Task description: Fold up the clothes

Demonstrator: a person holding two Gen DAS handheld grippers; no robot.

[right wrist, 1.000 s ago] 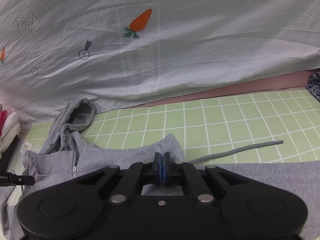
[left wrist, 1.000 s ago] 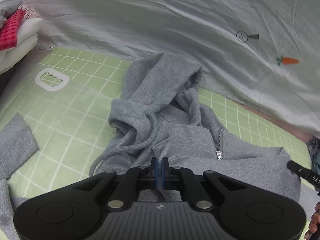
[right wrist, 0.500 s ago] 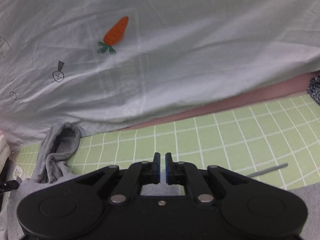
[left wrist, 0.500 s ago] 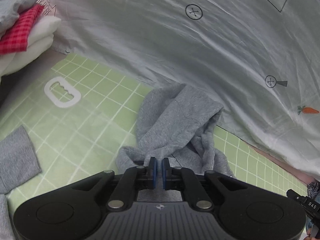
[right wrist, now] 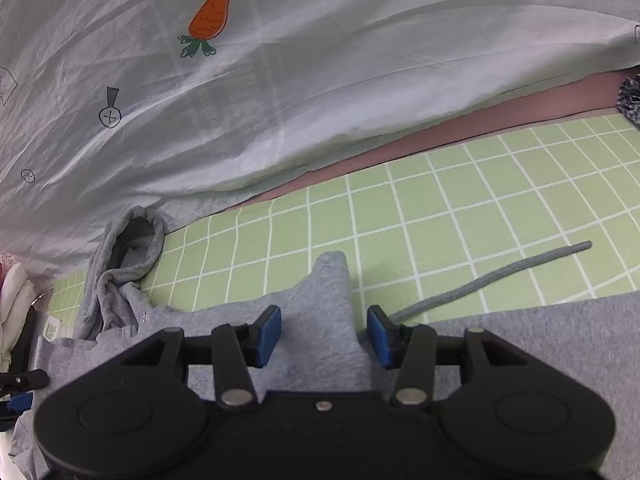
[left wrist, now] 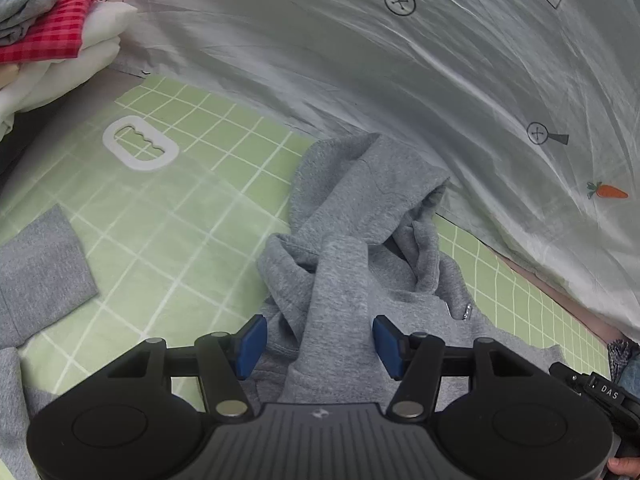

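Hoodie point(left wrist: 360, 240) lies grey and rumpled on the green grid mat point(left wrist: 168, 216), hood toward the white sheet point(left wrist: 360, 60). My left gripper point(left wrist: 319, 340) and right gripper point(right wrist: 324, 334) both gape wide over its fabric, holding nothing.

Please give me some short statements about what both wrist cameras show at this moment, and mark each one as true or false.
1. Both the left gripper and the right gripper have their blue-padded jaws open. True.
2. The grey fleece hooded sweatshirt lies on a plain red carpet. False: it lies on a light green mat with a white grid.
3. A grey drawstring cord lies loose on the mat, right of the right gripper. True.
4. The pale sheet behind the mat carries a printed orange carrot. True.
5. A red checked cloth lies spread flat on the mat. False: it sits in a stack of folded laundry at upper left.
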